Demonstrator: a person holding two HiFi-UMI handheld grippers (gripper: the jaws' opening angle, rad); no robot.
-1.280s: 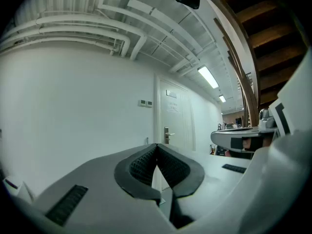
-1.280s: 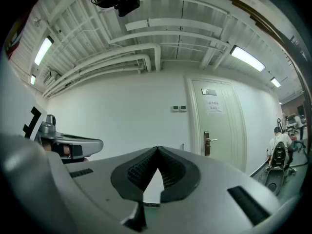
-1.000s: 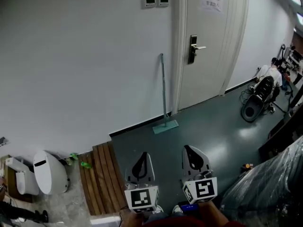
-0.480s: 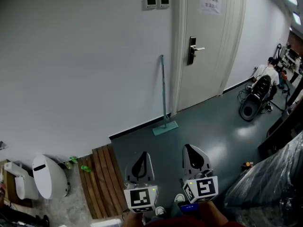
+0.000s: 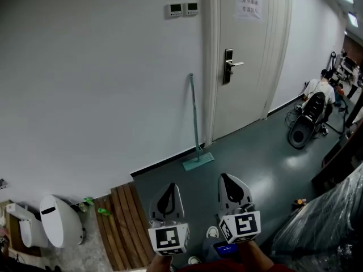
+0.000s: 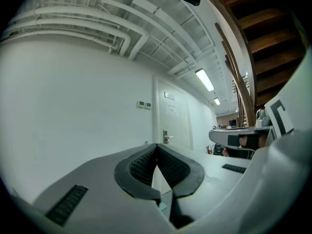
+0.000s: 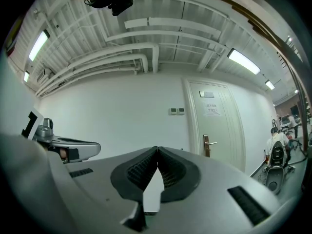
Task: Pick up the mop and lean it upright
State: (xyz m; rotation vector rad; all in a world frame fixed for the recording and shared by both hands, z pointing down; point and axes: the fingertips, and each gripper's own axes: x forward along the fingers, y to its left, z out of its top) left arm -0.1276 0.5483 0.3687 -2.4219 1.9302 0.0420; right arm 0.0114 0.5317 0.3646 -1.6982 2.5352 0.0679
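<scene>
Two tools noted: left gripper [image 5: 169,186] and right gripper [image 5: 226,178], both clenched shut and empty, ribbed dark pads [image 6: 144,164] meeting. Mop [image 5: 194,118] stood upright just left of the door [image 5: 247,72], its thin teal pole against the smooth white wall [image 5: 85,67] and its flat rectangular head on the grey floor [image 5: 249,157].

A closed white door [image 5: 247,78] with a silver lever handle [image 5: 229,66] stood at the far wall, two small white wall controllers [image 5: 182,8] to its left. Brown wooden slats [image 5: 119,220] lay near left beside a white rounded plastic unit [image 5: 59,221].
</scene>
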